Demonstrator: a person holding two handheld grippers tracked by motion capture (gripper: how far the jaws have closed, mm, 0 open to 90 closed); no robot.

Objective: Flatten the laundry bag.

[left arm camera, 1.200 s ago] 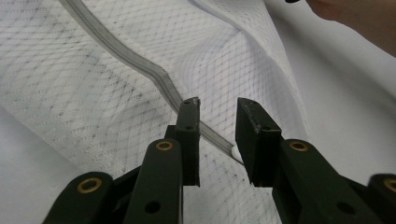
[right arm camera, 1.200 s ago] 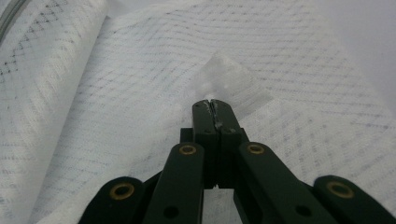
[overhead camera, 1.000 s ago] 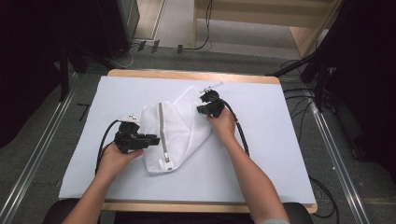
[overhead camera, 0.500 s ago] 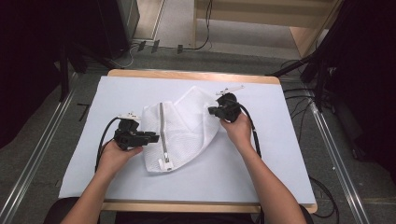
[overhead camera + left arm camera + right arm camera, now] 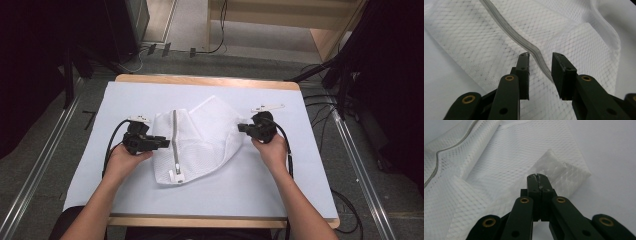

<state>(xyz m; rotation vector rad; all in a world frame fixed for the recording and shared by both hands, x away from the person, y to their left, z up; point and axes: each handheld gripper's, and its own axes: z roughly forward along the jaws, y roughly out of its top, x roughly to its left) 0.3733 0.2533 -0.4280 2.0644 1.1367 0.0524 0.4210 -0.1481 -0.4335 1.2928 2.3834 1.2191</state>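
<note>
— What's up top?
— I see a white mesh zippered laundry bag (image 5: 192,142) crumpled mid-table on the pale sheet (image 5: 280,190), left gripper (image 5: 162,143) at its zipper side, right gripper (image 5: 241,128) at its right edge.
— Left gripper view?
— My jaws have just been opening; they stand apart astride the grey zipper (image 5: 529,46).
— Right?
— Mine are pressed together, with mesh just past the tips; whether any is pinched, I can't tell.

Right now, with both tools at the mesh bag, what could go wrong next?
1. The left tool has just been opening, and the zipper lies between its jaws unpinched; that side of the mesh bag may slide if pulled.
2. The right tool is shut on a thin fold at the bag's edge; the mesh could slip out or snag.
3. Pulling from the right alone may bunch the bag instead of spreading it.
</note>
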